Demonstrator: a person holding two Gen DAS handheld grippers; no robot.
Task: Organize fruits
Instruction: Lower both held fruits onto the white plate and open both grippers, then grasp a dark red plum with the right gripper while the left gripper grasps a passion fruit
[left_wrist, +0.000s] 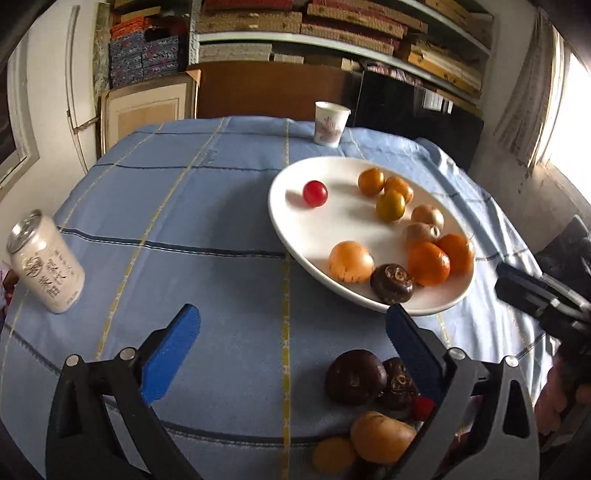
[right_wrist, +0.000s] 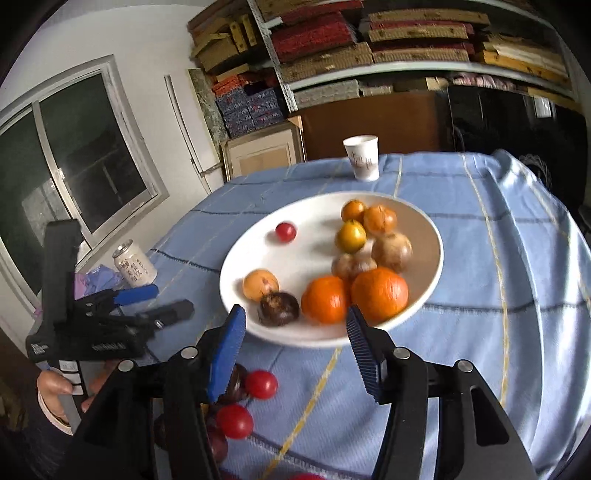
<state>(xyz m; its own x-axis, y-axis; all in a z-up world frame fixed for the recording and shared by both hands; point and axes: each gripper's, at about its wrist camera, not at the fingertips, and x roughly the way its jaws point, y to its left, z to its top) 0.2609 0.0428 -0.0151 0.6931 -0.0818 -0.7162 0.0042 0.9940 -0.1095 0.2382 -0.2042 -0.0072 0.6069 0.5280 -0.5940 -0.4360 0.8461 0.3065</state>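
Observation:
A white plate (left_wrist: 332, 225) (right_wrist: 306, 240) on the blue cloth holds a red cherry tomato (left_wrist: 315, 193), two oranges (left_wrist: 428, 264), a dark round fruit (left_wrist: 391, 283) and several small yellow and brown fruits. Loose fruit lies on the cloth in front of it: dark fruits (left_wrist: 354, 376), a yellow-orange one (left_wrist: 380, 437) and red tomatoes (right_wrist: 261, 384). My left gripper (left_wrist: 291, 314) stands wide open over bare cloth, left of the plate's near rim, with nothing between its fingers. My right gripper (right_wrist: 295, 314) is open just short of the plate's front rim and holds nothing.
A white drink can (left_wrist: 46, 262) stands at the left of the table and a paper cup (left_wrist: 330, 123) at the far edge. A hand (right_wrist: 55, 387) grips the left tool. Shelves of boxes and a window lie beyond the table.

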